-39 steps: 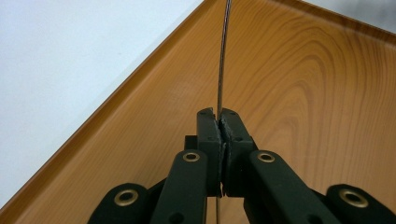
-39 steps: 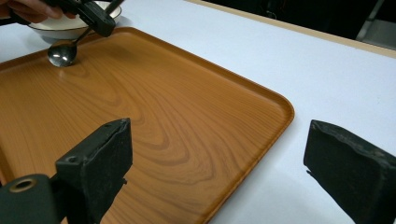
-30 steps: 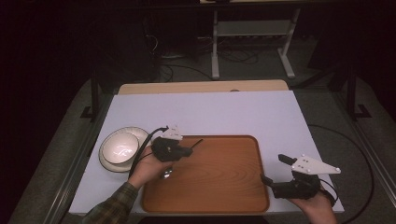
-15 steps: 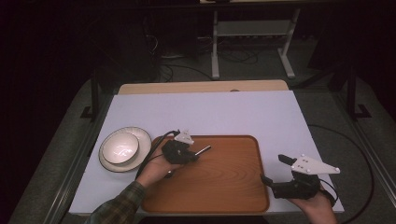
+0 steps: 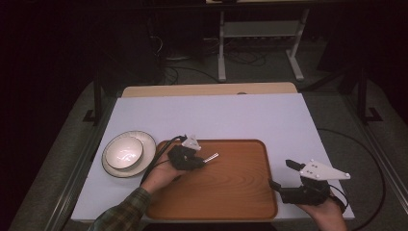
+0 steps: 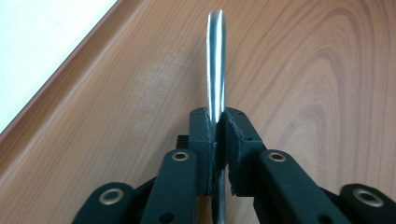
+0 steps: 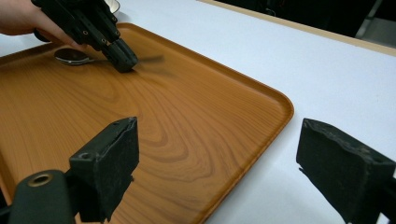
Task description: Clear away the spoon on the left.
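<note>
Spoon (image 6: 215,65) and tray are what matter at this moment: the left tongs (image 5: 201,161) pinch the spoon's metal handle, jaws pressed together on it, with the handle tip sticking out ahead toward the tray's middle. In the right gripper view the bowl end of the spoon lies behind those jaws, low over the wooden tray (image 5: 231,192), near its left rear part; whether it touches the wood I cannot tell. The spoon's long axis runs roughly along the line of the left tongs, slanting across the tray. A stacked bowl (image 5: 124,151) sits on a plate just left of the tray on the desk (image 5: 216,115). The right tongs (image 5: 281,175) hang spread wide and empty at the tray's right edge, well apart from the spoon, so the left hand is clearly nearer.
</note>
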`<state>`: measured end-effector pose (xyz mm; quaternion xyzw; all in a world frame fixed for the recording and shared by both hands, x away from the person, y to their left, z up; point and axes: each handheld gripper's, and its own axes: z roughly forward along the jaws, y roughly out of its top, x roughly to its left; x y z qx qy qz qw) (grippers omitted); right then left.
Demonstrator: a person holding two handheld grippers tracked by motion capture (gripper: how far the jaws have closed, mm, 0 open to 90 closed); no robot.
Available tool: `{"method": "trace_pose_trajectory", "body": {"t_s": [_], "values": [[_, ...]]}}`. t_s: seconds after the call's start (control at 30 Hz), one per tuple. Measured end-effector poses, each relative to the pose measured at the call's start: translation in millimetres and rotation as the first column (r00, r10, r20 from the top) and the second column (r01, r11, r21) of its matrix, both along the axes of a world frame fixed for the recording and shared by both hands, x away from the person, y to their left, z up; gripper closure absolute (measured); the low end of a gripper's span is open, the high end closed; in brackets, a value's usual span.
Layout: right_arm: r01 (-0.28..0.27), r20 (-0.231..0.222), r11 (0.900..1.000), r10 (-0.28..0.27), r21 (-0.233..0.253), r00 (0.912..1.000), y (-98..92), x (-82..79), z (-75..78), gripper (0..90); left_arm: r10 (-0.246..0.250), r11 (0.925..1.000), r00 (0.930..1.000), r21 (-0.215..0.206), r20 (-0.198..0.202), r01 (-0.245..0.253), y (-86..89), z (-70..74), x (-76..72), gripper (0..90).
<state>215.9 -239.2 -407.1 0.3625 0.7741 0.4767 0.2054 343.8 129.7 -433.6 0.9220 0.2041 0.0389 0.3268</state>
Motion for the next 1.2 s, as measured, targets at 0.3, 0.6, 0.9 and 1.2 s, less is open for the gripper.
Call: {"method": "trace_pose_trajectory", "body": {"t_s": [0.3,0.6,0.9,1.2], "values": [[0.001,0.001,1.0,-0.001,0.0,1.0,-0.5,-0.5,0.2,12.5,0.001,1.0,1.0,0.002,0.002,-0.001,0.2,0.3,0.0,77.0],[0.002,0.001,1.0,-0.002,-0.001,1.0,-1.3,-1.1,-0.1,12.6,0.043,0.9973,0.9991,-0.059,0.007,-0.042,7.4,5.6,1.1,42.8],[0.003,0.0,1.0,-0.003,-0.002,1.0,-1.9,-1.1,-0.2,12.6,0.07,0.992,0.9974,-0.107,0.019,-0.068,17.3,11.9,-0.7,28.7],[0.004,0.0,1.0,-0.004,0.004,1.0,-2.4,-1.2,-0.1,12.6,0.104,0.9756,0.993,-0.2,0.056,-0.091,39.9,30.1,-12.1,19.8]]}}
